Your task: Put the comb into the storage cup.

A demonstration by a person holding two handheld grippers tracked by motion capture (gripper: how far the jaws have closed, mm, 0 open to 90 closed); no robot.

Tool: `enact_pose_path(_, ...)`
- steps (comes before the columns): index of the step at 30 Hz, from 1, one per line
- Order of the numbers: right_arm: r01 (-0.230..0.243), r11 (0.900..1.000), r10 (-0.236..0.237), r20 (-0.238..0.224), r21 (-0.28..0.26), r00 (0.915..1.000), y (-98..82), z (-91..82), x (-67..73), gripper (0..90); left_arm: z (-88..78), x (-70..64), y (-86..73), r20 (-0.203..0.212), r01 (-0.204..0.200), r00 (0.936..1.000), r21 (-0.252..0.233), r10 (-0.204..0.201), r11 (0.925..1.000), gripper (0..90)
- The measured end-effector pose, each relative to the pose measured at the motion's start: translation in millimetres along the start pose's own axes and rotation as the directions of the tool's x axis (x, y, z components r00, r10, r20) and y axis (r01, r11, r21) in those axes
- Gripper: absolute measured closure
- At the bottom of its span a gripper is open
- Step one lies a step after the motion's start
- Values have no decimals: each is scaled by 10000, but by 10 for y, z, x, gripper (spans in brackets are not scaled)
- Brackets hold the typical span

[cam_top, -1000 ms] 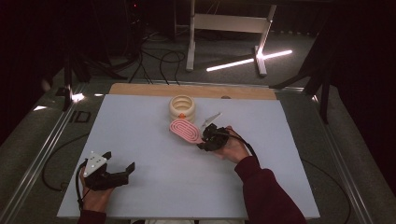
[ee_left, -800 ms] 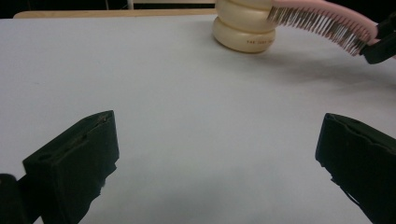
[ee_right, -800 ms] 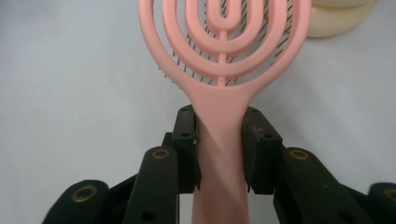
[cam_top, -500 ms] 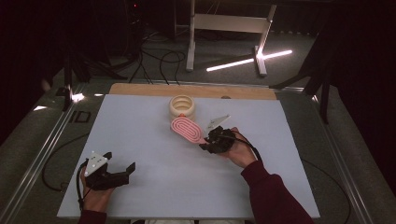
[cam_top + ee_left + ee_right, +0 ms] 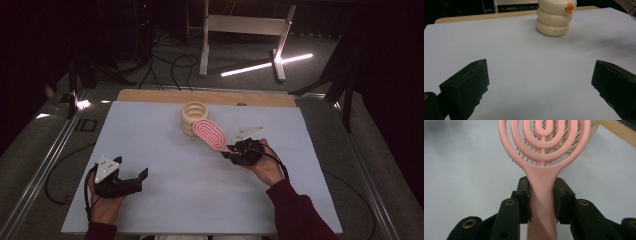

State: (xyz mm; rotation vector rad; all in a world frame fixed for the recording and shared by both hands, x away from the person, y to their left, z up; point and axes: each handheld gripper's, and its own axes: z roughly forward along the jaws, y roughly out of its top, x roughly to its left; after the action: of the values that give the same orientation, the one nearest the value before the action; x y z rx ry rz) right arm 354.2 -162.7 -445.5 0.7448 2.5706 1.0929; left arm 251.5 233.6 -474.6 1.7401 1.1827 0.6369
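We saw the right gripper (image 5: 231,151) pinching the handle of a pink hairbrush (image 5: 210,133) with a looped openwork head and dark bristles, held just beside the cream ringed container (image 5: 193,113). The left gripper (image 5: 137,180) rested spread wide, well apart.

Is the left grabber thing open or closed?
Open. In the left gripper view its two black fingers stand far apart with only bare white table between them. The left gripper holds nothing.

Pink brush (image 5: 544,150) head and cream ringed container (image 5: 554,17) top, both cropped.
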Motion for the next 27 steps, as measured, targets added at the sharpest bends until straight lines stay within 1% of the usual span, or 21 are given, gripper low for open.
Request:
enact_pose_path(2, -58, 9999, 60, 175, -128, 9998, -23, -18, 2, 701, 13, -9, 54, 168, 93, 9998, -7, -92, 10000, 11)
enact_pose_path(5, -213, 9988, 229, 382, -436, 9990, -53, -44, 10, 701, 35, -54, 134, 251, 66, 9997, 34, -67, 10000, 0)
enact_pose_path(8, -312, 9965, 355, 544, -774, 9979, -84, -77, 38, 701, 80, -116, 205, 491, -142, 9987, 122, 136, 9998, 0)
enact_pose_path(10, -365, 9959, 414, 580, -825, 9975, -92, -82, 48, 700, 99, -139, 228, 532, -223, 9984, 159, 214, 9996, 0)
enact_pose_path(11, -421, 9937, 491, 653, -1042, 9967, -119, -84, 78, 701, 133, -179, 276, 649, -304, 9975, 153, 293, 9994, 0)
enact_pose_path(13, -451, 9930, 526, 669, -1088, 9964, -131, -84, 99, 701, 165, -214, 332, 796, -348, 9963, 128, 337, 9993, 0)
enact_pose_path(15, -397, 9927, 488, 782, -1138, 9957, -143, -77, 124, 700, 193, -257, 392, 922, -389, 9950, 64, 381, 9992, 0)
enact_pose_path(16, -475, 9917, 570, 765, -1198, 9954, -146, -73, 139, 700, 207, -282, 422, 974, -432, 9943, 52, 424, 9991, 0)
enact_pose_path(20, -467, 9894, 589, 861, -1373, 9945, -148, -78, 174, 701, 249, -396, 530, 1257, -562, 9905, -6, 558, 9984, 0)
enact_pose_path(21, -477, 9889, 604, 873, -1409, 9943, -147, -84, 186, 701, 249, -396, 530, 1257, -562, 9905, -6, 558, 9984, 0)
enact_pose_path(22, -435, 9877, 579, 928, -1504, 9940, -144, -90, 196, 701, 273, -460, 581, 1371, -677, 9883, -40, 676, 9977, 0)
enact_pose_path(23, -446, 9870, 597, 946, -1543, 9937, -142, -96, 204, 700, 284, -490, 606, 1410, -747, 9872, -57, 748, 9972, 0)
enact_pose_path(27, -434, 9835, 614, 982, -1758, 9933, -132, -116, 237, 701, 335, -592, 693, 1629, -823, 9831, -158, 837, 9965, 0)
